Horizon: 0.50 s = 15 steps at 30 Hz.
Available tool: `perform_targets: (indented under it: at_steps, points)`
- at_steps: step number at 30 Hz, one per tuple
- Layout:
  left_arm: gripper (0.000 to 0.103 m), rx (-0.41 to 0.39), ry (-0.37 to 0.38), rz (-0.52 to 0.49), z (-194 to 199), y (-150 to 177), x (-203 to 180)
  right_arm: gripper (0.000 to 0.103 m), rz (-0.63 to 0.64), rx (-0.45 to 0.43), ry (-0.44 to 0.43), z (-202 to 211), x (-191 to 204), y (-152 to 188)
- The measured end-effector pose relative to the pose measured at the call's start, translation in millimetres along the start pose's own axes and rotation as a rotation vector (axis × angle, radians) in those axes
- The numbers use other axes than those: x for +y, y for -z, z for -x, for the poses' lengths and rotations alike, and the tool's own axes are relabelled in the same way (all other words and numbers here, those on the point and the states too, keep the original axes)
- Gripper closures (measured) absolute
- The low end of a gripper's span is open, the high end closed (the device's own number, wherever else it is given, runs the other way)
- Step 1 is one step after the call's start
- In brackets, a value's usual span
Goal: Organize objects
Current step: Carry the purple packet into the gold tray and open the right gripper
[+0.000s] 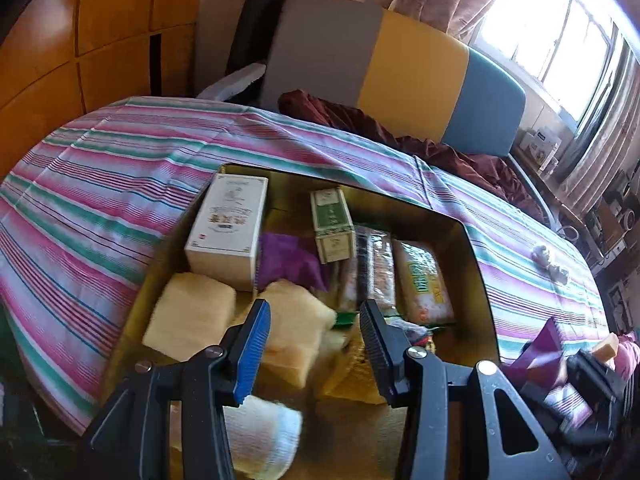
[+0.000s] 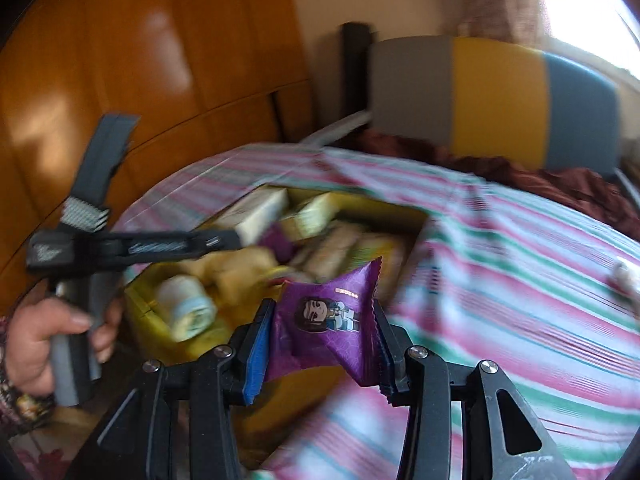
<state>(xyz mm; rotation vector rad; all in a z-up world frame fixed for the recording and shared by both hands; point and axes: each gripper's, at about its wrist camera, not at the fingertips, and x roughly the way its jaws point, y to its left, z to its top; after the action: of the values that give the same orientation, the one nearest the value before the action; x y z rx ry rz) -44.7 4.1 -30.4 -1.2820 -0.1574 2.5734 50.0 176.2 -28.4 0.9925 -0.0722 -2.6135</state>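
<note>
A purple packet (image 2: 326, 328) is held tight between the two pads of the right gripper (image 2: 320, 344). A small cartoon figure is printed on its front. The packet is up in the air, above the striped cloth (image 2: 500, 264) and near the corner of a yellow box (image 1: 478, 264). The right wrist view is blurred, so small things in it cannot be made out.

The left gripper (image 1: 316, 344) is seen over the near end of the box. Its jaws stand partly apart, and nothing is pressed between them. In the right wrist view, the handle of this gripper is gripped by a hand (image 2: 44, 344).

The box is set on the striped cloth and its top is open. A white carton (image 1: 228, 228) is stood at the far left inside it. A smaller green carton (image 1: 332, 224) is tilted beside it. A purple wrapper (image 1: 288, 260) is laid between the two cartons. Three long clear packs (image 1: 400, 276) are laid side by side on the right. Two pale sponge blocks (image 1: 192, 316) are placed at the near left. A white roll (image 1: 264, 436) is seen at the near edge, under the left gripper.

A dark red cloth (image 1: 440, 148) is bunched up behind the striped cloth, in front of a grey, yellow and blue board (image 1: 412, 80).
</note>
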Motion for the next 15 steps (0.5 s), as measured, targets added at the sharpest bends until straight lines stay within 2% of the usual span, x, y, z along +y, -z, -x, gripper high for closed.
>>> perform_targets:
  at_steps: [5,11,15]
  points:
    - [0.056,-0.023,-0.016,0.038,9,-3,16,0.058,0.085,0.080,-0.068,-28,39,4]
    - [0.056,-0.037,-0.037,0.078,16,-3,32,0.058,0.087,0.167,-0.138,-60,59,11]
    - [0.056,-0.046,-0.040,0.109,18,-2,39,0.053,0.066,0.217,-0.171,-75,66,14]
